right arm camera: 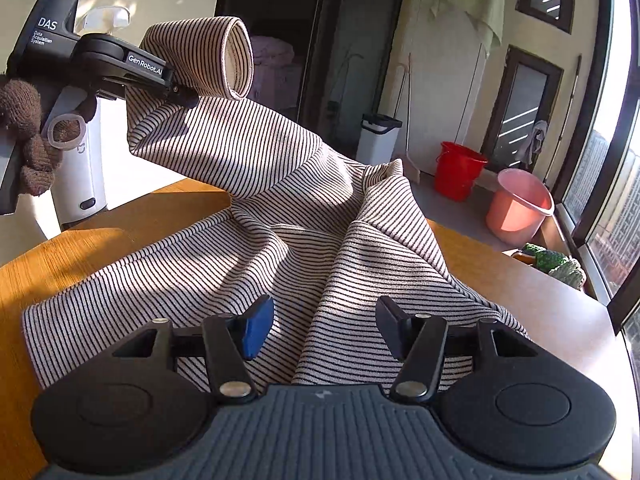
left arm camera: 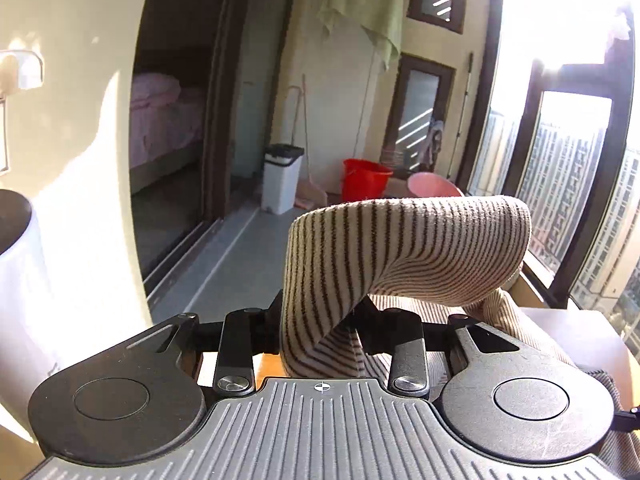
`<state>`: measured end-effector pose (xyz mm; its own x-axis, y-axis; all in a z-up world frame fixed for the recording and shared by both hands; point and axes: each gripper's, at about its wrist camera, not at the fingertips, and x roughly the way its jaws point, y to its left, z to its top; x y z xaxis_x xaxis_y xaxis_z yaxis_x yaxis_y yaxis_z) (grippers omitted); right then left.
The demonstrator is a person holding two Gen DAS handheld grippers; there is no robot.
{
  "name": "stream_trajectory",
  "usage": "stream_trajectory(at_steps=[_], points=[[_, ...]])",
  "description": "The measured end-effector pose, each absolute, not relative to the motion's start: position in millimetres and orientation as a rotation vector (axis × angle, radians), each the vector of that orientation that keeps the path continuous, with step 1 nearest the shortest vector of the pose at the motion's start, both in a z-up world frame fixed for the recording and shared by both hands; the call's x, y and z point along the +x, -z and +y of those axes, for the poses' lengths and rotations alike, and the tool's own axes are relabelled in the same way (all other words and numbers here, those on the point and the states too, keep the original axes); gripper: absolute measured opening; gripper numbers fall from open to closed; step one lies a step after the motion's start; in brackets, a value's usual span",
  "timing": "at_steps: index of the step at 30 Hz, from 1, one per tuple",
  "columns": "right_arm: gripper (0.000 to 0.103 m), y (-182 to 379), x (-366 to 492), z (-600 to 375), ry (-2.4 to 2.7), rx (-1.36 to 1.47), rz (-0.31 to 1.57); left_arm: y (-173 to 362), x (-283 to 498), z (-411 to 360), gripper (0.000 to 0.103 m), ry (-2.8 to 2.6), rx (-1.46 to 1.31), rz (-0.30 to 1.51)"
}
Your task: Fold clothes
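Observation:
A beige shirt with thin dark stripes point(right arm camera: 280, 240) lies rumpled on the wooden table point(right arm camera: 100, 208). One sleeve point(right arm camera: 224, 60) is lifted well above the table, its cuff curling over. My left gripper point(right arm camera: 180, 92) is shut on that sleeve, held by a hand in a brown glove point(right arm camera: 24, 120). In the left wrist view the sleeve point(left arm camera: 408, 248) bulges up between the jaws of the left gripper point(left arm camera: 320, 320) and hides the fingertips. My right gripper point(right arm camera: 324, 320) hovers open just over the shirt's body, with nothing between its blue-padded fingers point(right arm camera: 256, 328).
A white appliance point(right arm camera: 80, 176) stands past the table's left edge. On the balcony floor beyond are a white bin point(right arm camera: 376, 136), a red bucket point(right arm camera: 460, 168) and a pink bucket point(right arm camera: 520, 208). A green knitted item point(right arm camera: 556, 264) lies by the window at right.

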<state>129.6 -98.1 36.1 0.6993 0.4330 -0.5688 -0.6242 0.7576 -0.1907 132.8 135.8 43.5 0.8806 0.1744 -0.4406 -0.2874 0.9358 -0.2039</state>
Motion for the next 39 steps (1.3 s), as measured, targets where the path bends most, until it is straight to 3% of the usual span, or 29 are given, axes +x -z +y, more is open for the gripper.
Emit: stream_trajectory(at_steps=[1, 3, 5, 9, 17, 26, 39], points=[[0.060, -31, 133, -92, -0.608, -0.415, 0.531, -44, 129, 147, 0.071, -0.269, -0.313, 0.434], [0.065, -26, 142, -97, -0.614, -0.385, 0.580, -44, 118, 163, 0.086, -0.305, -0.398, 0.435], [0.081, -27, 149, -114, -0.645, -0.293, 0.631, -44, 103, 161, 0.087, -0.287, -0.442, 0.417], [0.082, -23, 146, -138, -0.683, -0.204, 0.651, -42, 76, 132, 0.098, -0.182, -0.466, 0.348], [0.082, -22, 136, -146, -0.671, -0.199, 0.640, -4, 86, 20, 0.102, -0.037, -0.188, 0.329], [0.083, -25, 113, -158, -0.670, -0.189, 0.651, 12, 87, 33, 0.103, 0.031, -0.334, 0.529], [0.084, -32, 40, -187, -0.666, -0.215, 0.640, 6, 20, 14, 0.103, 0.200, -0.303, 0.595]])
